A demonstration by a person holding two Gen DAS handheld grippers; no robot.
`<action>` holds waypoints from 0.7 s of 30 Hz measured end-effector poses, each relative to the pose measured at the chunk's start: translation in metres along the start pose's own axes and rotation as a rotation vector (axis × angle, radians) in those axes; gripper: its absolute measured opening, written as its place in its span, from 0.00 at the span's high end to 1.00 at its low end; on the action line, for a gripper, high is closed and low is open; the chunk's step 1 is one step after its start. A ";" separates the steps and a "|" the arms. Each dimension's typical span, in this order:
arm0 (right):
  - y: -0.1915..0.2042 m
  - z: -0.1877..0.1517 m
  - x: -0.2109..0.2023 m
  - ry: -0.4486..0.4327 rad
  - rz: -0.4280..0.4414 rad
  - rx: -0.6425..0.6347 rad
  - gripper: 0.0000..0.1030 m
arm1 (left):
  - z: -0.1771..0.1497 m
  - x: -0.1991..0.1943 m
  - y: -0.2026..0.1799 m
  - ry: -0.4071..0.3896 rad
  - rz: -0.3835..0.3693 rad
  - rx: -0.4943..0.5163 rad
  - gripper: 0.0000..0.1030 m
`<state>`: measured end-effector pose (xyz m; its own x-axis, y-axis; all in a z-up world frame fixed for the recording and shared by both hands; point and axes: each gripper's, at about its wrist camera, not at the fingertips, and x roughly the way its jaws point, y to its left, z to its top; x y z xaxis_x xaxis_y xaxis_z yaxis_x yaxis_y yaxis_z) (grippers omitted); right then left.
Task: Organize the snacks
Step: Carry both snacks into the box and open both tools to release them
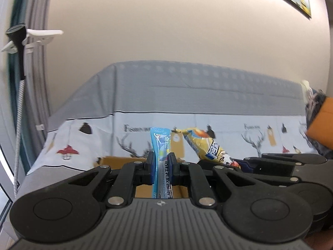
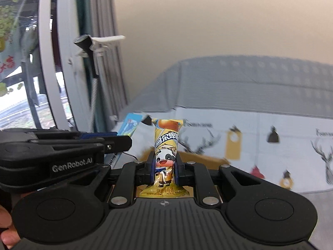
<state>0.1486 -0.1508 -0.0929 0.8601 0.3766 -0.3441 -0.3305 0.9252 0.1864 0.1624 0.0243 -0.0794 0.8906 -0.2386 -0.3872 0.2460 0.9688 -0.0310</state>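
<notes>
My left gripper (image 1: 162, 160) is shut on a long blue snack packet (image 1: 160, 145) that stands upright between its fingers. My right gripper (image 2: 165, 160) is shut on a yellow snack packet (image 2: 166, 143) printed with a cartoon cow, also upright. Both are held in the air side by side. The yellow packet (image 1: 205, 143) and the right gripper (image 1: 245, 164) show to the right in the left wrist view. The blue packet (image 2: 130, 126) and the left gripper (image 2: 119, 138) show to the left in the right wrist view. A brown cardboard box (image 1: 122, 160) lies just below the fingers; it also shows in the right wrist view (image 2: 199, 158).
A table under a grey and white printed cloth (image 1: 187, 95) stretches ahead toward a beige wall. A curtain and a white clothes rack (image 1: 20, 41) stand at the left by a window (image 2: 20, 83). An orange and dark object (image 1: 320, 123) sits at the right edge.
</notes>
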 end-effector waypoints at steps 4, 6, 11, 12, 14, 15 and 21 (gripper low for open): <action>0.012 0.008 0.025 0.000 0.018 -0.026 0.83 | -0.004 0.018 0.021 0.008 0.026 -0.011 0.87; 0.018 0.006 0.038 0.016 0.011 -0.041 0.83 | -0.010 0.038 0.030 0.027 0.028 -0.017 0.87; 0.008 -0.013 0.088 0.111 0.000 -0.034 0.83 | -0.032 0.091 0.050 0.096 0.026 -0.042 0.87; 0.006 -0.019 0.101 0.139 -0.003 -0.030 0.83 | -0.037 0.106 0.054 0.114 0.027 -0.046 0.87; -0.001 -0.030 0.124 0.187 -0.009 -0.022 0.83 | -0.047 0.130 0.060 0.147 0.039 -0.056 0.87; -0.003 -0.036 0.136 0.210 -0.015 -0.025 0.83 | -0.053 0.143 0.062 0.169 0.042 -0.054 0.87; -0.029 -0.075 0.193 0.335 -0.065 0.028 0.83 | -0.094 0.211 0.074 0.328 0.031 -0.057 0.87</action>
<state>0.2948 -0.1012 -0.2332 0.7019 0.3156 -0.6385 -0.2644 0.9479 0.1779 0.3326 0.0519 -0.2501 0.7241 -0.1836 -0.6648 0.1911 0.9796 -0.0624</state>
